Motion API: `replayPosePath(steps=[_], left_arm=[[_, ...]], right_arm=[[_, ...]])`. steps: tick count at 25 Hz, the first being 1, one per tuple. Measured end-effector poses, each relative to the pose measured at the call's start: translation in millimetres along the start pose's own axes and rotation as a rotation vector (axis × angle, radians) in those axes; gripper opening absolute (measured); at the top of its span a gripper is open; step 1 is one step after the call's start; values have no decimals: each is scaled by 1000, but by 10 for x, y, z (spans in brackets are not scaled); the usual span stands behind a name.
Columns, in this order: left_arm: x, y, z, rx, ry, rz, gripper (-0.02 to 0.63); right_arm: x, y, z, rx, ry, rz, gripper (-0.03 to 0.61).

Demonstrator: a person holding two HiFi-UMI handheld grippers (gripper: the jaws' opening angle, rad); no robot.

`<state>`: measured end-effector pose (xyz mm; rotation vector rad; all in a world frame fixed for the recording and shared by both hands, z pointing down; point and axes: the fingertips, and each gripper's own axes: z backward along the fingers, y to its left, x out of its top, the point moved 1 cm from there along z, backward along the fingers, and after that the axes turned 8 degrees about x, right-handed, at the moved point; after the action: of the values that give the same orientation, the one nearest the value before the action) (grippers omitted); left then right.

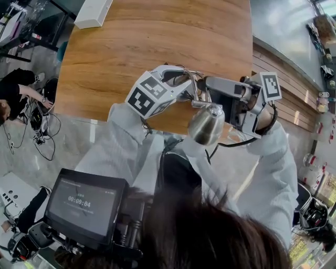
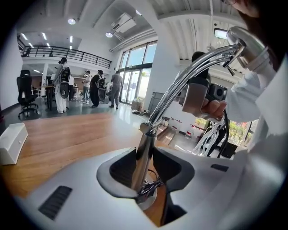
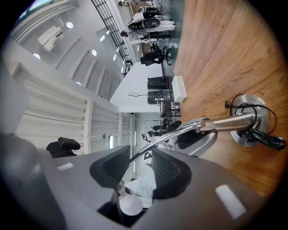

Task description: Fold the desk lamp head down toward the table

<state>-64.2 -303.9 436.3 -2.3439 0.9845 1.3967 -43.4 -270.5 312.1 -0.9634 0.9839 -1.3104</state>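
Observation:
A chrome desk lamp stands at the near edge of the wooden table (image 1: 157, 42). Its head (image 1: 206, 125) hangs low between my two grippers. In the left gripper view the upright post (image 2: 145, 157) fills the gap between the pads of my left gripper (image 2: 145, 168), just above the round base (image 2: 148, 200). The curved arm (image 2: 189, 74) rises to the head (image 2: 245, 38). My right gripper (image 3: 135, 164) has the thin arm (image 3: 148, 143) running slantwise between its jaws with room beside it; the head (image 3: 128, 207) shows below. In the head view my left gripper (image 1: 190, 86) faces my right gripper (image 1: 212, 86).
A white box (image 1: 93, 13) lies at the table's far left corner. A black screen device (image 1: 86, 207) sits low in the head view. A cable (image 3: 265, 139) trails from the lamp base (image 3: 249, 121). Several people (image 2: 94, 87) stand far off in the hall.

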Motion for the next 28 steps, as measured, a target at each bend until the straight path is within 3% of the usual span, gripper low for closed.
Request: replayPosePath(steps=[8,17,24,28], left_arm=[[5,17,18,-17,4,12,118],[19,46,-8,-47,27,-17,118],[1,94,-39,-111,40,-22,120],[-1,108,-35,-151,33,-3,126]], right_arm=[[-132,-44,-16,19,12,90,132],[-388,-298,78,-41,63,274,87],[-481,-640,137,-179,182,540,69],[-513,-820,159,-289,280,772,77]])
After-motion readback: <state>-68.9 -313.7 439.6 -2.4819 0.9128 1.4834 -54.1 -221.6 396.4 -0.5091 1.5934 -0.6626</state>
